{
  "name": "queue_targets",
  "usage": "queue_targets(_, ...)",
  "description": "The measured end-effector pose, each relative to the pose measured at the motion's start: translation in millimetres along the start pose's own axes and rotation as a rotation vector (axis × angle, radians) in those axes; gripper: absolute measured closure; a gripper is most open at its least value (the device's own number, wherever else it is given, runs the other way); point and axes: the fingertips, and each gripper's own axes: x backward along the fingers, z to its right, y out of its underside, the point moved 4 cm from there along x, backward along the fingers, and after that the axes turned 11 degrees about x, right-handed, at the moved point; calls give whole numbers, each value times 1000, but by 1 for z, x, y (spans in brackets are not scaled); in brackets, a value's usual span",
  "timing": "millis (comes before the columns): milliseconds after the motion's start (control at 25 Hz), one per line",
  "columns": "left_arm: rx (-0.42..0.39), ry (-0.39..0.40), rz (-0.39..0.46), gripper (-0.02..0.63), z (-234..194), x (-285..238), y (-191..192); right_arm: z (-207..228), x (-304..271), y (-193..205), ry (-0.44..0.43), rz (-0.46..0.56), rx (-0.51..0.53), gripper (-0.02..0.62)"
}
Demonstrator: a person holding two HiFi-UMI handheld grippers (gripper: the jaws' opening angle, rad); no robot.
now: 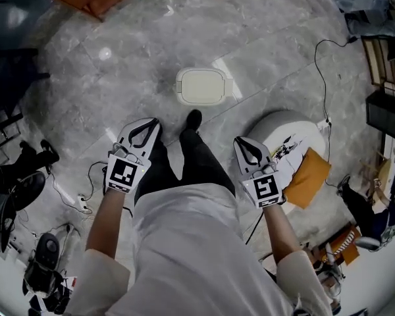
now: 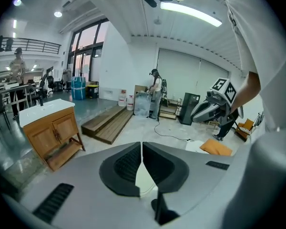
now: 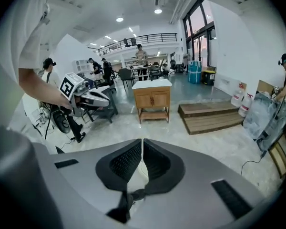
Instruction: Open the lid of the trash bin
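Grey marble floor [image 1: 118, 78] lies under a standing person [image 1: 184, 242] who has a gripper in each hand. The left gripper [image 1: 147, 127] and the right gripper [image 1: 245, 145] both have their jaws pressed together, with nothing between them. Ahead of both jaw pairs, roughly midway between them and well apart from either, sits the trash bin [image 1: 201, 86], cream-topped and closed.

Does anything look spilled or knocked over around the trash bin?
Nothing stands out: the trash bin stands upright and closed, with no spill on the floor around it. A loose cable trails to its right.
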Motion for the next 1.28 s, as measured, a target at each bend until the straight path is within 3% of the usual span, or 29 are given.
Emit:
queue_targets(400,32,-27,-75,581,-11,-58,43,26,-65,33,-93,-9,-35,560)
queue_targets(880,-8,1,-217,580,-57,-140,123,24,-142,102,-129,-112,-160,560)
queue_targets(1120,-52,22,-335,580,-71,-179,171,18,-169,124,-122,-111,-245,560)
queue_targets(1280,-80,28,-374,580,-85,-202,200,9,-191,136,-150,-115,-249,560)
